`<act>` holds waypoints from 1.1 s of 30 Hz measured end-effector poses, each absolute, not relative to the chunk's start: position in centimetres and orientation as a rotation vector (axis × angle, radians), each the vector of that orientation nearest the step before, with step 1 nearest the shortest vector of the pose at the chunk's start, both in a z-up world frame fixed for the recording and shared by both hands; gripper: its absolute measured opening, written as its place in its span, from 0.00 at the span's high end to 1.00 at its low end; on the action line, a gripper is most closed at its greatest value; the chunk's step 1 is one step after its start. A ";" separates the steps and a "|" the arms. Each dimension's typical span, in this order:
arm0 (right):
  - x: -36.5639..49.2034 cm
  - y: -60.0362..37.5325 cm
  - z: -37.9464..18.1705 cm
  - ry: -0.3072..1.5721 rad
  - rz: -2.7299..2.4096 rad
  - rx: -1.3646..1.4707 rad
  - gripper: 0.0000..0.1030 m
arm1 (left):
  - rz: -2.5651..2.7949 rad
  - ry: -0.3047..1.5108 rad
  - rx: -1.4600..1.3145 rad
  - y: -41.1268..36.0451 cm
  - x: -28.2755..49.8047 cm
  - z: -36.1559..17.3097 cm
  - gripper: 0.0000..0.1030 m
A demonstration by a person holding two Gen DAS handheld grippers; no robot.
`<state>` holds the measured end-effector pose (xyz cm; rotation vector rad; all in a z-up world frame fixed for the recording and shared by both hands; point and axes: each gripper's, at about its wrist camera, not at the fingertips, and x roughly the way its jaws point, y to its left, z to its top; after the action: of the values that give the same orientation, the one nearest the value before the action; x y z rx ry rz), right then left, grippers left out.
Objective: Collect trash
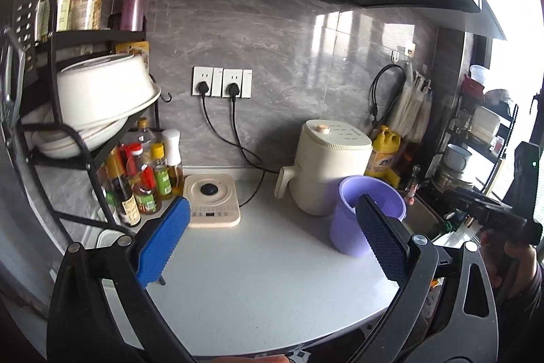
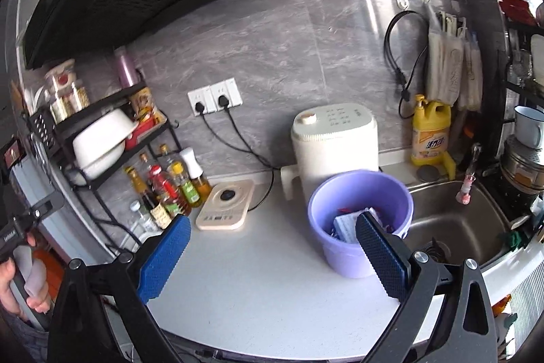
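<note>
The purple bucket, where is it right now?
The purple bucket stands on the counter in front of the cream appliance, just left of the sink.

We count one purple bucket (image 2: 360, 220) at centre right, one cream appliance (image 2: 335, 145) behind it, one induction plate (image 2: 226, 204), two plugs in the wall sockets (image 2: 214, 99), and one yellow detergent bottle (image 2: 431, 131) at right.

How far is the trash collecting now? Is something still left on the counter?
Done: the purple bin already holds wrappers, seen in the right wrist view. In hand: nothing; the left tool and the right tool are both open and empty above the counter. Left: no loose trash shows on the bare counter; the sink is only partly visible, so I cannot tell there.
</note>
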<state>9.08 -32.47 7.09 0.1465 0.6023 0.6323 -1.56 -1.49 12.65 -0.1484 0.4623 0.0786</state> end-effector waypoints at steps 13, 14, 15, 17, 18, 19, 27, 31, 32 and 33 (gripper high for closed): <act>7.4 -31.9 5.9 0.610 0.651 0.113 0.07 | 0.081 0.483 -0.155 -1.2 -1.7 11.4 0.06; 7.2 -32.0 5.9 0.609 0.650 0.113 0.07 | 0.077 0.481 -0.154 -1.2 -1.8 11.3 0.06; 7.1 -32.0 5.9 0.609 0.649 0.114 0.07 | 0.075 0.479 -0.153 -1.2 -1.8 11.3 0.06; 6.9 -32.0 5.9 0.607 0.647 0.112 0.07 | 0.071 0.465 -0.147 -1.3 -2.0 11.4 0.06; 6.8 -31.9 5.9 0.602 0.647 0.107 0.07 | 0.071 0.459 -0.144 -1.3 -2.0 11.4 0.06; 6.6 -31.8 6.0 0.597 0.647 0.104 0.07 | 0.071 0.460 -0.144 -1.2 -2.0 11.4 0.06; 6.7 -31.2 6.3 0.590 0.654 0.109 0.07 | 0.071 0.459 -0.143 -0.6 -2.0 11.5 0.06; 6.7 -30.6 6.2 0.589 0.656 0.106 0.07 | 0.072 0.461 -0.147 -0.3 -2.0 11.4 0.06; 6.8 -30.4 6.2 0.591 0.655 0.105 0.07 | 0.071 0.462 -0.146 -0.1 -1.9 11.4 0.06; 6.8 -30.3 6.1 0.593 0.653 0.106 0.07 | 0.069 0.464 -0.149 -0.1 -1.9 11.3 0.06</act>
<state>6.79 -30.33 6.13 0.1062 0.5927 0.6535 -1.87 -0.05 11.34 -0.1489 0.4643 0.0691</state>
